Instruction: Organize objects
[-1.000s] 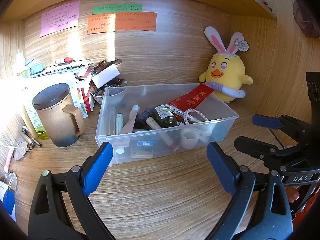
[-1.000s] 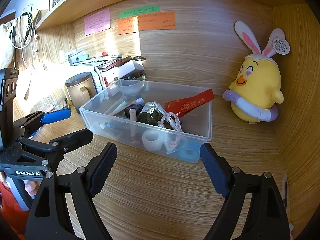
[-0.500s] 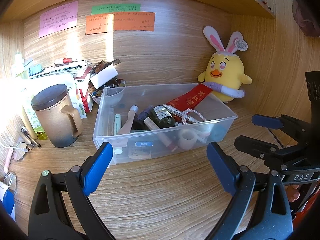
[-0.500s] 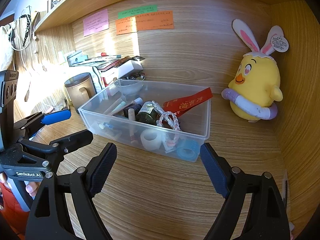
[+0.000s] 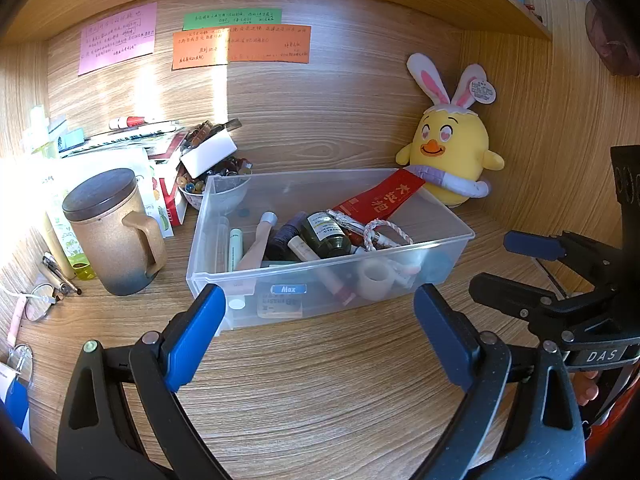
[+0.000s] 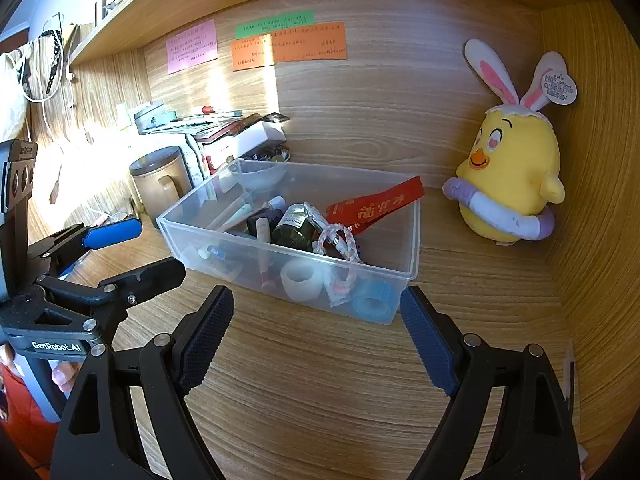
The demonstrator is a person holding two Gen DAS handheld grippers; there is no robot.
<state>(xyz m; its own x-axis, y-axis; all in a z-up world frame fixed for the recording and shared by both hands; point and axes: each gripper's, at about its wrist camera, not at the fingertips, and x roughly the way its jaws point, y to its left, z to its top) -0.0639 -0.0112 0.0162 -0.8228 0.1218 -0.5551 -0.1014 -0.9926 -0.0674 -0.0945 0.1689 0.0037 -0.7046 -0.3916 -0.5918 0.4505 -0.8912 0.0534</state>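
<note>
A clear plastic bin (image 5: pixel 404 188) (image 6: pixel 414 240) sits on the wooden desk, full of small items: a dark green bottle (image 5: pixel 326 234) (image 6: pixel 294 226), a red envelope (image 5: pixel 380 198) (image 6: pixel 376 204), a white tape roll (image 5: pixel 376 278) (image 6: pixel 300 278), a blue tape roll (image 6: pixel 370 300), tubes and a braided cord. My left gripper (image 5: pixel 320 332) is open and empty, just in front of the bin. My right gripper (image 6: pixel 316 336) is open and empty, in front of the bin's right corner.
A brown lidded mug (image 5: pixel 114 232) (image 6: pixel 160 180) stands left of the bin. Books, boxes and a bowl of beads (image 5: pixel 192 188) are piled at the back left. A yellow bunny-eared plush (image 5: pixel 452 156) (image 6: pixel 512 176) sits at the back right by the side wall. Pens lie at the far left.
Both grippers have drifted slightly; the bin sits a touch lower and left in both views. Both stay open and empty.
</note>
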